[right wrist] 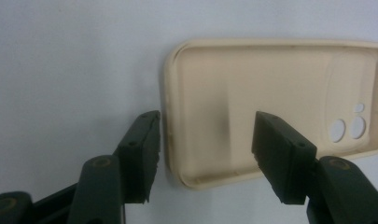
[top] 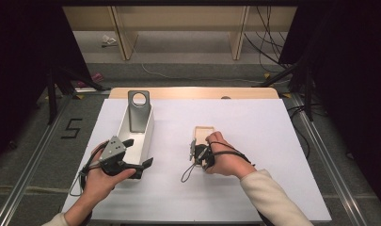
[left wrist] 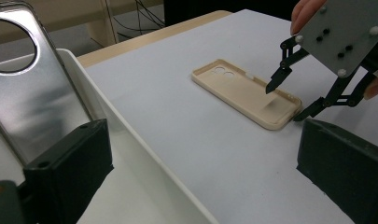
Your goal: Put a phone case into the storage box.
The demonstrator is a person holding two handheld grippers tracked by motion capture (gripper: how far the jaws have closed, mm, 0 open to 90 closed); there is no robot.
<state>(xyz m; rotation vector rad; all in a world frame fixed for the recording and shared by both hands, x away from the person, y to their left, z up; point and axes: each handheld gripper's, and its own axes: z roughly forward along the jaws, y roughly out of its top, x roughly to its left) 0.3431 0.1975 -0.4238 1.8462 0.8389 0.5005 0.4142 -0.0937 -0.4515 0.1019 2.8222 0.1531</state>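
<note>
Desk (top: 273, 155), white sheet over it. White bin (top: 148, 134) sits at the left tool (top: 138, 155), whose jaws stand apart around the bin's near wall without visibly pressing it. A clear phone case (top: 138, 110) already stands upright in the bin, beyond that tool.

Beige phone case (top: 203, 134) lies flat, open side up, directly under the right tool (top: 194, 153). Jaws apart, one outside the case's end wall, one over its inside floor; no squeeze yet.

Judgement: one case binned, second at pre-grasp; clamp, lift and transfer remain.

Right gripper view: both pads (right wrist: 142, 154) clear of the rim, gap visible. Left gripper view: the right tool's tips (left wrist: 275, 84) above the case's end, and the camera cut-outs at its far end.
</note>
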